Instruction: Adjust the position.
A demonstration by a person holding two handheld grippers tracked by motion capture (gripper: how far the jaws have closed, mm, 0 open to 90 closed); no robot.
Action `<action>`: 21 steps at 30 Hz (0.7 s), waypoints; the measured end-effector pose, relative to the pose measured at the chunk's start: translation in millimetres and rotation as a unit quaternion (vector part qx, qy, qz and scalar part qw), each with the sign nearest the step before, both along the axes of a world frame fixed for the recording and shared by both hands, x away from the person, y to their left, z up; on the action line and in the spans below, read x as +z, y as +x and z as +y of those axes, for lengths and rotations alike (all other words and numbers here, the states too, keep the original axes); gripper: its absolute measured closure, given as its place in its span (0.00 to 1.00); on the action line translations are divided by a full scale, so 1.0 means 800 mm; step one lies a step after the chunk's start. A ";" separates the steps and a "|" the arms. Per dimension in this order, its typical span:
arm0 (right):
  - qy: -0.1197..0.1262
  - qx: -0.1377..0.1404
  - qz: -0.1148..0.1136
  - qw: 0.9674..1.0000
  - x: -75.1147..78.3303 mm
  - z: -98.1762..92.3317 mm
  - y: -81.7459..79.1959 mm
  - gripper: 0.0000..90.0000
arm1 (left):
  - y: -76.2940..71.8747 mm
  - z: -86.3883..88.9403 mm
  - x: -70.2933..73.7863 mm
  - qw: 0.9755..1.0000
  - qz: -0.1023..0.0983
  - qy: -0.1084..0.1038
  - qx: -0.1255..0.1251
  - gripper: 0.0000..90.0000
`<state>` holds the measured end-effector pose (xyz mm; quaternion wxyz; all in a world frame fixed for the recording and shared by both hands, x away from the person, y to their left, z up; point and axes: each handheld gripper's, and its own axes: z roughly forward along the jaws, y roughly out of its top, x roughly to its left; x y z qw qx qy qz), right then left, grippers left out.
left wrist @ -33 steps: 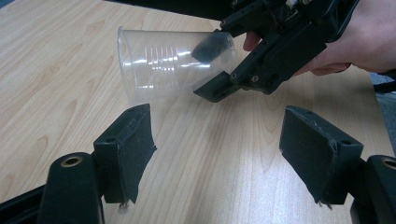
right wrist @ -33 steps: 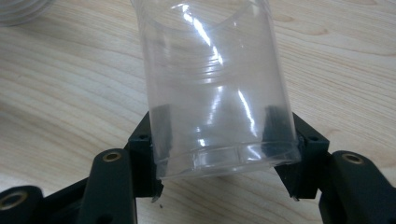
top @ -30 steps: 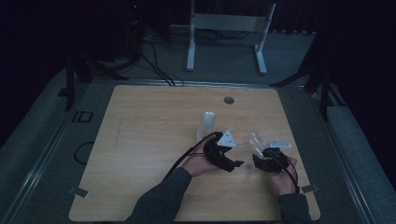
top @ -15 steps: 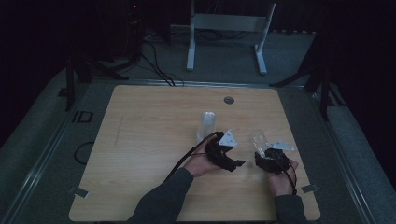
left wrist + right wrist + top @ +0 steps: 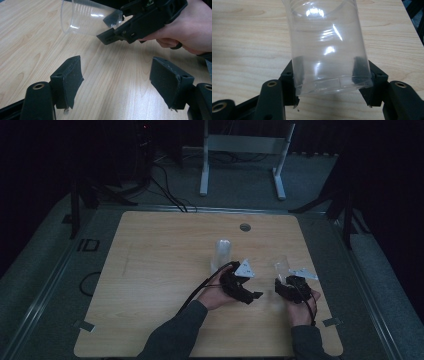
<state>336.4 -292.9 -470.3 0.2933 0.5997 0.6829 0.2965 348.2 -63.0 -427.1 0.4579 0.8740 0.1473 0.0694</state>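
Thin cup pinched near its base

Right gripper [image 5: 332, 82] clamps the clear plastic cup [image 5: 327, 45]; squeezing could buckle it or let it slip. Left gripper [image 5: 120, 82] stands apart, empty.

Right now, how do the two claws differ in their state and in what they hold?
The left claw stands wide open with nothing between its pads, while the right claw is shut on a clear plastic cup, gripping it near its base. The left claw points at bare wooden table; the right claw carries its cup tipped on its side, off the table. Both are black and hand-held.
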 end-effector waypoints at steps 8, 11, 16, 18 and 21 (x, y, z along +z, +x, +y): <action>0.008 -0.010 -0.017 1.000 0.003 0.001 0.011 0.47 | 0.001 -0.001 0.000 1.000 0.002 0.001 0.003 0.28; 0.011 -0.012 -0.027 0.999 0.006 0.001 0.013 0.47 | 0.001 -0.001 0.000 1.000 0.001 0.000 0.005 0.29; 0.015 -0.016 -0.051 0.998 0.010 0.001 0.014 0.47 | 0.002 -0.002 0.001 1.000 0.004 -0.006 0.010 0.29; 0.015 -0.018 -0.059 0.998 0.010 0.001 0.013 0.47 | 0.003 -0.002 0.002 1.000 0.003 -0.006 0.010 0.29; 0.012 -0.019 -0.072 0.997 0.010 0.001 0.011 0.47 | 0.003 -0.003 0.002 1.000 0.007 -0.011 0.013 0.29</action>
